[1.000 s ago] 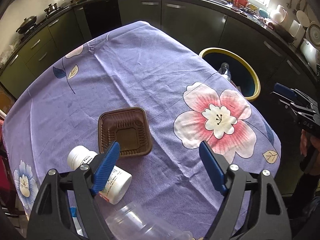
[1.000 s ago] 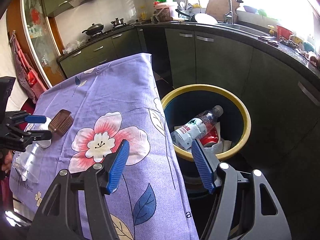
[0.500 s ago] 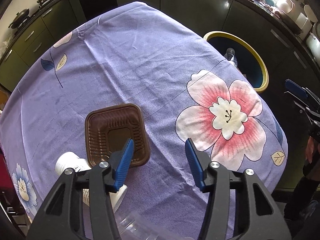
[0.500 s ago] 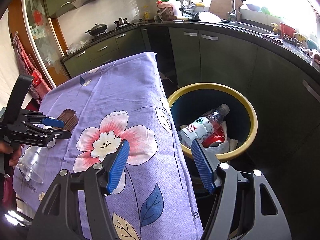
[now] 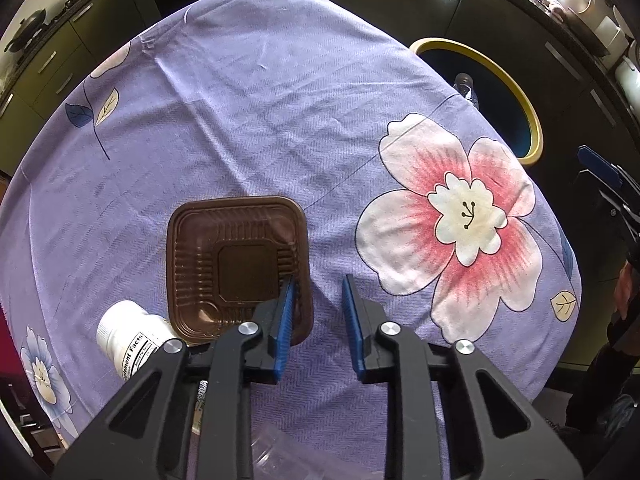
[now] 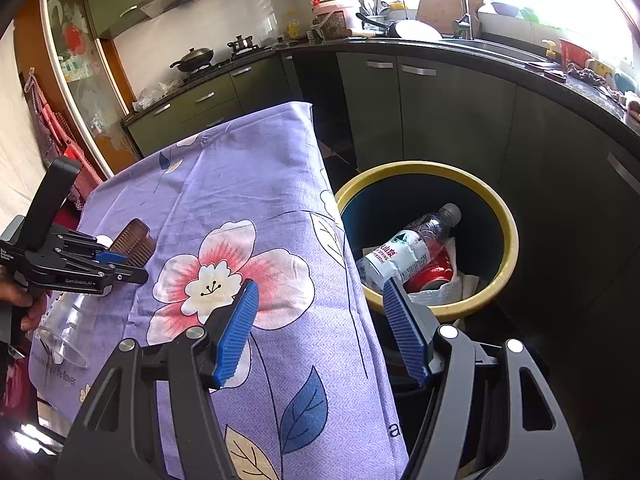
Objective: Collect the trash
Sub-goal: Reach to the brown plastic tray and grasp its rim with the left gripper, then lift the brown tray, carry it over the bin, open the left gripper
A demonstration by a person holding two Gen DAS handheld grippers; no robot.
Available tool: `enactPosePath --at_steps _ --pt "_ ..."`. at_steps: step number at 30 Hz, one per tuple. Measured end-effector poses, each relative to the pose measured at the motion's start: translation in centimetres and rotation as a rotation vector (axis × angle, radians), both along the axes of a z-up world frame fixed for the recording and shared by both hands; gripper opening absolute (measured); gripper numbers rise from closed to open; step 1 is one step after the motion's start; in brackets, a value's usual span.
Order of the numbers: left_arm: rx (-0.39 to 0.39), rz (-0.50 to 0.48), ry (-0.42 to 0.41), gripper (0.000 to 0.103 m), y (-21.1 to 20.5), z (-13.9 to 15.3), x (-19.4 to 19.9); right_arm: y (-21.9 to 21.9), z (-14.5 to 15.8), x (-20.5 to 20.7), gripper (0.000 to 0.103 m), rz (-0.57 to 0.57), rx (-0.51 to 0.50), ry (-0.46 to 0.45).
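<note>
The left gripper (image 5: 316, 312) has dropped toward the brown tray (image 5: 238, 264); its jaws are closing around the tray's near rim, so pickup begins.

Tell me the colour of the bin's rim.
Yellow: the bin's rim rings a dark blue inside, clearest in the right wrist view.

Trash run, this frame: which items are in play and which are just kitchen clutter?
In play:
- brown plastic tray, left gripper closing on its near rim
- white supplement bottle
- clear plastic cup
- yellow-rimmed bin, water bottle and red can inside

Clutter:
- wok
- faucet
- white bucket
</note>
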State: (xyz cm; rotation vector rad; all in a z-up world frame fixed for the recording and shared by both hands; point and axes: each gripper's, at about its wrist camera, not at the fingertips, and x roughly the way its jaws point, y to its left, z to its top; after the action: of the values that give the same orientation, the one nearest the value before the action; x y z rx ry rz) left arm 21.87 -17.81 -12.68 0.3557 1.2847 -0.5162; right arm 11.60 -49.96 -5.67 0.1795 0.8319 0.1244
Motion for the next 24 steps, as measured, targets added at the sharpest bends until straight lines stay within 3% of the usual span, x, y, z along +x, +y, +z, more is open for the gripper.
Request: enactPosePath --at_steps 10,16,24 --pt "-0.009 -0.002 -0.048 0.007 0.8 1.4 -0.2 0.1 -0.2 0.0 0.064 0.001 -0.002 0.006" --pt "-0.009 -0.007 -0.077 0.005 1.2 2.3 -0.5 0.3 -0.3 0.0 0.064 0.005 -0.003 0.008" --pt "0.031 -0.024 -0.055 0.006 1.0 1.4 -0.3 0.5 -0.5 0.1 0.064 0.016 0.004 0.013"
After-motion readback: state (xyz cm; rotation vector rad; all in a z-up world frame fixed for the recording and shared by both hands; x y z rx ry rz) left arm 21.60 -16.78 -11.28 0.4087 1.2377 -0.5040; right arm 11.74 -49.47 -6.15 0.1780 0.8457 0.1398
